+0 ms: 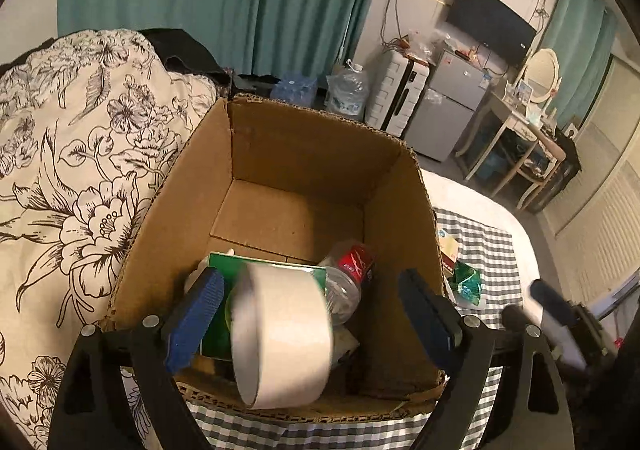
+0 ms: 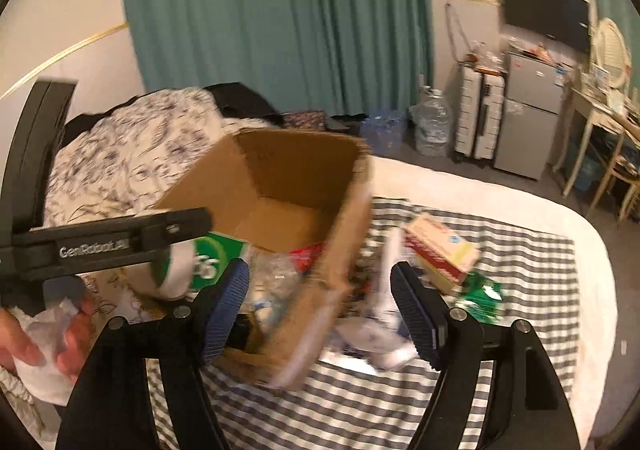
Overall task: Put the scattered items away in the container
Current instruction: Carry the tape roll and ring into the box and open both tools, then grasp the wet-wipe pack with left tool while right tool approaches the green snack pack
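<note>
White tape [image 1: 280, 334] drops between my left gripper's [image 1: 312, 322] released jaws into the box [image 1: 176, 201]; right gripper [image 2: 320, 310], jaws apart, faces the carton [image 2: 440, 254] on the bed

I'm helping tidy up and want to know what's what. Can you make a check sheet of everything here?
Surface: grey checked cloth spread over a white bed.
Job's things: cardboard box holds a green carton and a crushed red-label bottle; a white tape roll appears to be dropping in.
Clutter: red and yellow packet, green wrapper and white wrappers still on the cloth.
Grippers: left hand-held gripper open above the box; right hand-held gripper open, empty, near the box's right wall.
Cables: wires hang on the wall beside the TV.
Surroundings: floral duvet, teal curtain, fridge, suitcase, water jug, vanity table.
</note>
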{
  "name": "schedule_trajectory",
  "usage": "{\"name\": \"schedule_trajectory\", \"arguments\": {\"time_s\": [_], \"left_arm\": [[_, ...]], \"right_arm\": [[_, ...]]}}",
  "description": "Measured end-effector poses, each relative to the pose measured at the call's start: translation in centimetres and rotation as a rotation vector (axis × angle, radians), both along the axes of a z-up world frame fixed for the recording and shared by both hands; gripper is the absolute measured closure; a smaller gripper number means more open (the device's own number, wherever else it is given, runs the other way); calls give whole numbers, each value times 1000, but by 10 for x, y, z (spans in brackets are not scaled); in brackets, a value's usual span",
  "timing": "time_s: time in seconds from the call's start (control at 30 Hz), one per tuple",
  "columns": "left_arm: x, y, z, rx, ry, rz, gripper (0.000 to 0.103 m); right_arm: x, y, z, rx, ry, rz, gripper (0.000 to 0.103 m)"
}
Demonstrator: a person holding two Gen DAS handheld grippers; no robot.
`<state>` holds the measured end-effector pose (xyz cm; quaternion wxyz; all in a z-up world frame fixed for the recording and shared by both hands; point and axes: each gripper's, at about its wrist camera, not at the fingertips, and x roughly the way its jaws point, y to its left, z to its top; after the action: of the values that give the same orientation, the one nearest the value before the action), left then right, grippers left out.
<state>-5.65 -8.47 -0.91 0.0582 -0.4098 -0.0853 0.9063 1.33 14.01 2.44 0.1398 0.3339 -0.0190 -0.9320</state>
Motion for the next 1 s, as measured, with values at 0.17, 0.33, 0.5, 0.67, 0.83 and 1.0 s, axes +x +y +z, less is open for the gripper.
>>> {"name": "schedule_trajectory", "arguments": {"time_s": [0.17, 0.33, 0.5, 0.67, 0.83, 1.0], "left_arm": [[7, 10, 10, 20, 78, -29, 2], [16, 26, 16, 75, 145, -125, 0], [22, 49, 15, 59, 166, -163, 0], [26, 67, 11, 23, 162, -189, 0], [37, 94, 5, 34, 161, -249, 0], [50, 146, -14, 1, 128, -325, 0]], "right_arm": [[-1, 49, 7, -56, -3, -105, 29], [2, 82, 23, -51, 10, -158, 29], [7, 91, 39, 30, 16, -130, 29], [17, 103, 33, 82, 21, -139, 29], [13, 123, 15, 22, -33, -173, 29], [15, 138, 14, -3, -15, -187, 29]]}}
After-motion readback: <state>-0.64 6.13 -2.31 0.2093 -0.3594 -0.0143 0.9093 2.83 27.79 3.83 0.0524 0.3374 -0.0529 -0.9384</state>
